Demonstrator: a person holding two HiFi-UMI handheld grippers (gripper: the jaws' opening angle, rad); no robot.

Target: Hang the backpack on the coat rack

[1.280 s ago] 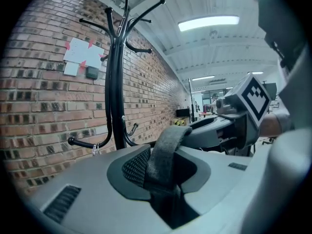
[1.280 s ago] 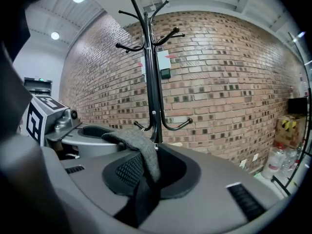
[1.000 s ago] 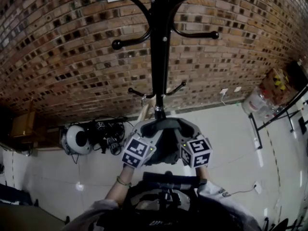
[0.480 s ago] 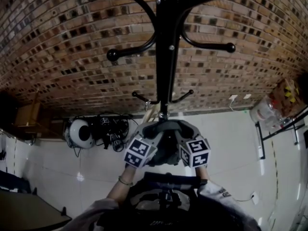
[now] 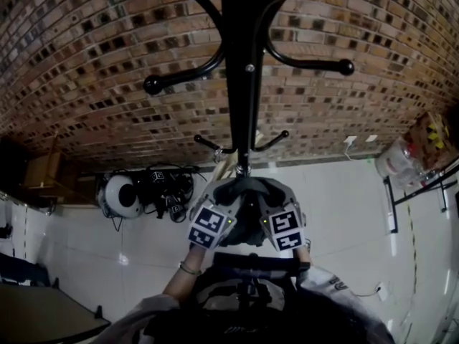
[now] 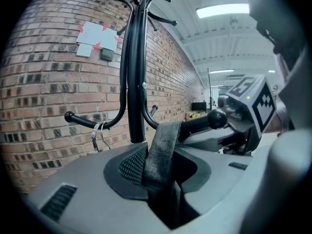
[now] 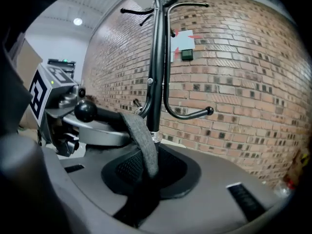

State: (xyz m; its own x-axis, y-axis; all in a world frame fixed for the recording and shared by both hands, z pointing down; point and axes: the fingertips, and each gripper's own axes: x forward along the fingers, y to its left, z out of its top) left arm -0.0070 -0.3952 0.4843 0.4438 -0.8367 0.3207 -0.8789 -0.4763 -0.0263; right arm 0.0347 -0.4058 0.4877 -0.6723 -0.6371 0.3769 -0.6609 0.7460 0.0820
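A black coat rack (image 5: 242, 70) stands before the brick wall. My two grippers hold up a grey backpack (image 5: 244, 192) at the foot of its pole. The left gripper (image 5: 215, 210) clamps the bag's left side and the right gripper (image 5: 276, 210) its right side, and the bag hides the jaws of both. The bag's grey handle strap (image 6: 163, 150) is looped over a low ball-tipped hook (image 6: 214, 118). The same strap (image 7: 141, 140) and hook (image 7: 87, 110) show in the right gripper view. A black mesh pad (image 7: 131, 167) surrounds the strap's base.
A white round helmet-like thing (image 5: 117, 196) and black gear (image 5: 166, 192) lie on the floor by the wall. A wooden box (image 5: 41, 178) is at the left, a clear bag (image 5: 398, 165) and a metal stand (image 5: 423, 185) at the right. A dark tabletop corner (image 5: 43, 325) is near me.
Both grippers have sunk a little with the backpack, and their marker cubes have rolled slightly. The head view has shifted, so the rack's hooks sit differently in the picture.
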